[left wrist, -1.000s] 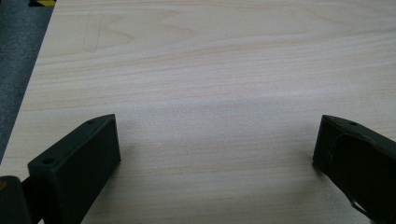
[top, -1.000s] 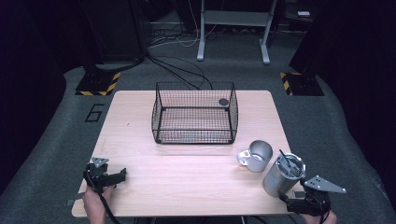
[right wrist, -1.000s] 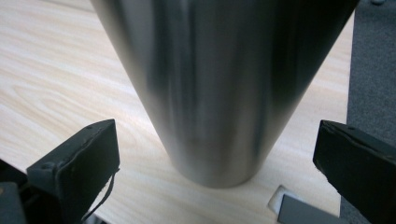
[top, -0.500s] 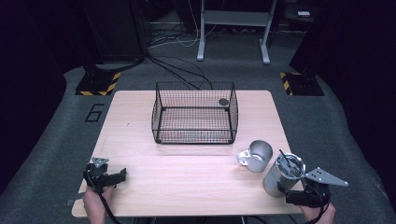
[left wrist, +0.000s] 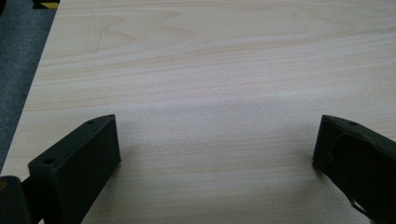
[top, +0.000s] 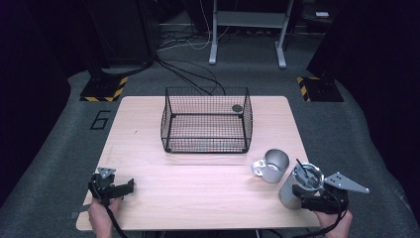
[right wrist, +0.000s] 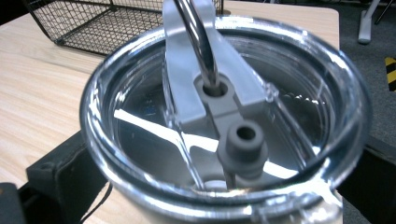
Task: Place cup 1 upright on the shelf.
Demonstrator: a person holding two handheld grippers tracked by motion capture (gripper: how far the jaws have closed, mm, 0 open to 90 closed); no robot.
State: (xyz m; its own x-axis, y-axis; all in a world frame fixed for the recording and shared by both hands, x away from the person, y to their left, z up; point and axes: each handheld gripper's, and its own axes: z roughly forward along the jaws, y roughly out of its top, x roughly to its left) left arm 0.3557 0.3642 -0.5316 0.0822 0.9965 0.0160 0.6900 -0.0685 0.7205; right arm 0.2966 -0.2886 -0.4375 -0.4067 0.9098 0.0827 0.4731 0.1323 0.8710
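At the near right corner of the pale wooden bench [top: 198, 178], the right tool [top: 308, 191] has its two black jaws set on either side of a tall steel tumbler with a clear lid and metal straw [top: 299, 184], gripping its sides as it stands upright. At the near left, the left tool [top: 119, 187] sits with jaws spread wide over bare wood, holding nothing. Just beside the tumbler, farther in, stands a short steel mug with a handle [top: 270, 165]. Beyond, mid-bench, sits a black wire mesh basket [top: 206, 125], a small dark round disc [top: 237, 107] at its far right corner.
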